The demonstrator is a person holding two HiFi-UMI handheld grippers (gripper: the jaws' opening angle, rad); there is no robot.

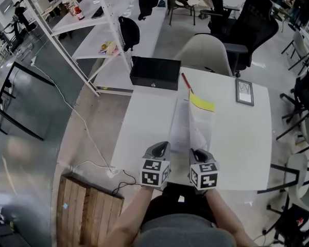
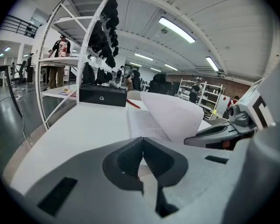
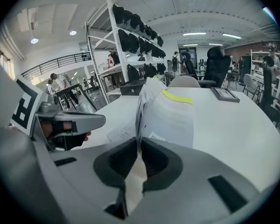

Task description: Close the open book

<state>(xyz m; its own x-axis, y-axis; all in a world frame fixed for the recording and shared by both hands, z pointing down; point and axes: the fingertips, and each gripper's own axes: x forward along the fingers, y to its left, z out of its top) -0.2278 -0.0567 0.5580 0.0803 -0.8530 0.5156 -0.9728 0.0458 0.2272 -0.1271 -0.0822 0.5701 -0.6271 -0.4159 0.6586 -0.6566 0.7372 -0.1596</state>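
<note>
This looks like a big work room, part office and part lab. The room is very wide and tall, with a shiny grey floor. Long lights (image 2: 177, 29) run across the white ceiling. There are white tables (image 1: 247, 138) and black office chairs (image 1: 257, 22). Tall white racks (image 3: 113, 50) stand close by, and dark things (image 3: 130, 40) hang on them, maybe bags; they are too far off to tell. More shelves (image 2: 191, 90) stand at the far end. People (image 2: 60, 48) stand by other tables. A wooden crate (image 1: 87, 210) sits on the floor. A railing (image 3: 56, 62) runs along an upper level.
</note>
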